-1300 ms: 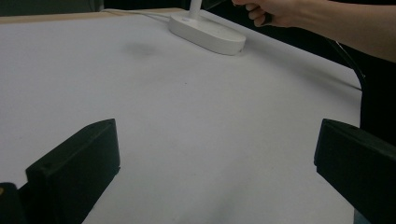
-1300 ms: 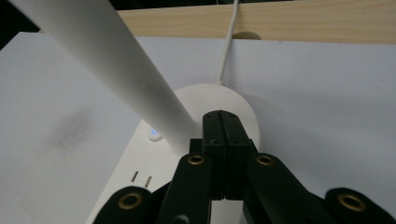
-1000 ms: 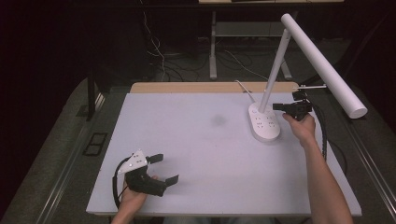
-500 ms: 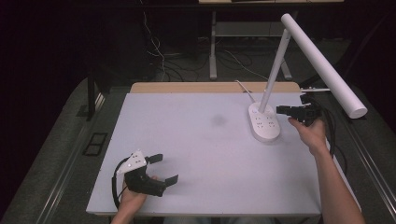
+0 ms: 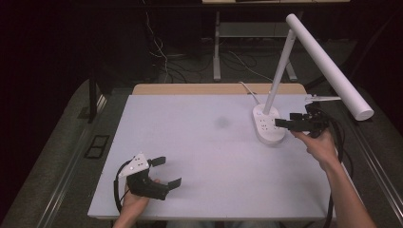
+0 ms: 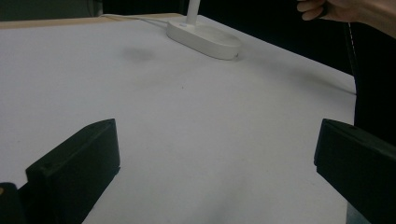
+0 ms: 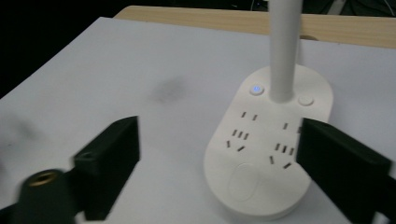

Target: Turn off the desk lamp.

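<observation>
1. White desk lamp point(image 5: 285, 71) stands at the right of centre in the high view, on the white table top point(image 5: 209, 156). Its oval base point(image 5: 269, 125) rests flat on the board; the slim post rises from the far end of the base and the long tube head slants toward the upper right of the frame.
2. Right gripper point(image 5: 281, 123) is held at the right of the high view, just beside the base's right edge and pointing left at it. Jaws spread wide, nothing between them.
3. Right gripper view: base point(image 7: 268, 154) sits in the centre-right of the frame, between the two jaws and beyond their tips. Socket slots show on its top, and a small button with a blue light point(image 7: 256, 88) lies left of the post point(image 7: 282, 46).
4. Left gripper point(image 5: 167, 172) sits at the lower left of the high view, low over the table, well apart from the lamp. Jaws wide apart, empty.
5. Left gripper view: base point(image 6: 205, 39) at top centre; a hand point(image 6: 345, 9) at the upper right corner.
</observation>
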{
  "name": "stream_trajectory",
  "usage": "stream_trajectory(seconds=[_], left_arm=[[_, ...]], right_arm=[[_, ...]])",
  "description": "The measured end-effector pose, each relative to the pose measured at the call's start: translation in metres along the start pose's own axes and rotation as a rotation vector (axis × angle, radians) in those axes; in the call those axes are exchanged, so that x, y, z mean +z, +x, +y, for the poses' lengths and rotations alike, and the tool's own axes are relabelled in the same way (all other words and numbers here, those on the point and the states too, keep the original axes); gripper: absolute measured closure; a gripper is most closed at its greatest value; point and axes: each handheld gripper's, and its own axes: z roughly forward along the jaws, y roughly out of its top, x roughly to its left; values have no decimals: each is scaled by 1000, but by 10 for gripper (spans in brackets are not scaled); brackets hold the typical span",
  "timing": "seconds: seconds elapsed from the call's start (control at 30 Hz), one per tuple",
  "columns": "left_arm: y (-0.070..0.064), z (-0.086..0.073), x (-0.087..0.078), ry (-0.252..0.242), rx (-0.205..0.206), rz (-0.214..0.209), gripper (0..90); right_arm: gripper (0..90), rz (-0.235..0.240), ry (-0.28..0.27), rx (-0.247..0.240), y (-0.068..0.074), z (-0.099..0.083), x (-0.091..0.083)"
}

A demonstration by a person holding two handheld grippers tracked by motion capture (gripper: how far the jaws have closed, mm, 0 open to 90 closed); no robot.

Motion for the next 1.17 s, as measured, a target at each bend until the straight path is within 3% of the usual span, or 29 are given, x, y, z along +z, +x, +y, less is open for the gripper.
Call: stream_trajectory(seconds=[0.07, 0.6, 0.9, 1.17], left_arm=[[0, 0, 0, -1, 0, -1, 0], [3, 0, -1, -3, -7, 8, 0], [3, 0, -1, 2, 0, 5, 0], [2, 0, 0, 6, 3, -1, 0]], right_arm=[[5, -8, -6, -16, 7, -4, -3], [5, 71, -44, -50, 41, -62, -23], [5, 105, -70, -85, 60, -96, -24], [5, 117, -66, -81, 71, -122, -19]])
